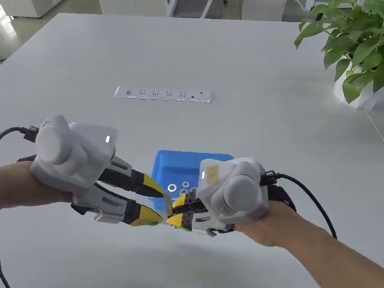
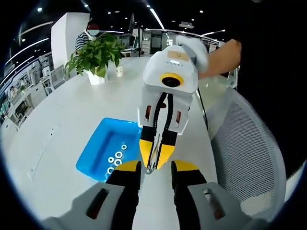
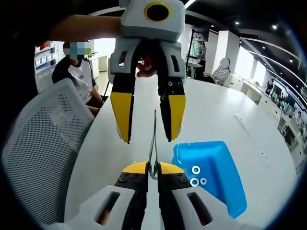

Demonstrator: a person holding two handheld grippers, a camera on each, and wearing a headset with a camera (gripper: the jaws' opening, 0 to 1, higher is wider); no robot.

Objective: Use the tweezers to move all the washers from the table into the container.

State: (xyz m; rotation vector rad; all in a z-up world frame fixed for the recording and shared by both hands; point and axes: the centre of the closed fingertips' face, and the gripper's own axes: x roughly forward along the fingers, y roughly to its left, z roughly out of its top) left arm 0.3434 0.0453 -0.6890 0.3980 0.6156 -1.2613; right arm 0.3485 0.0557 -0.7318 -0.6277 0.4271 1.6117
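Observation:
The thin metal tweezers [image 3: 153, 139] stick out from my right gripper [image 3: 153, 168], which is shut on their base. Their tips reach into the gap between the yellow jaws of my left gripper [image 3: 147, 140], which stands open and faces the right one. In the left gripper view the left gripper [image 2: 156, 167] is open, with the right gripper [image 2: 154, 164] and the tweezers [image 2: 150, 166] just ahead. Both grippers [image 1: 157, 204] [image 1: 174, 219] meet at the near edge of the blue container [image 1: 180, 165]. Several washers [image 1: 179, 187] lie inside it.
A white power strip [image 1: 163, 95] lies farther back on the white table. A potted plant [image 1: 354, 42] stands at the far right. A mesh chair [image 2: 249, 143] is beside the table's near edge. People sit in the background.

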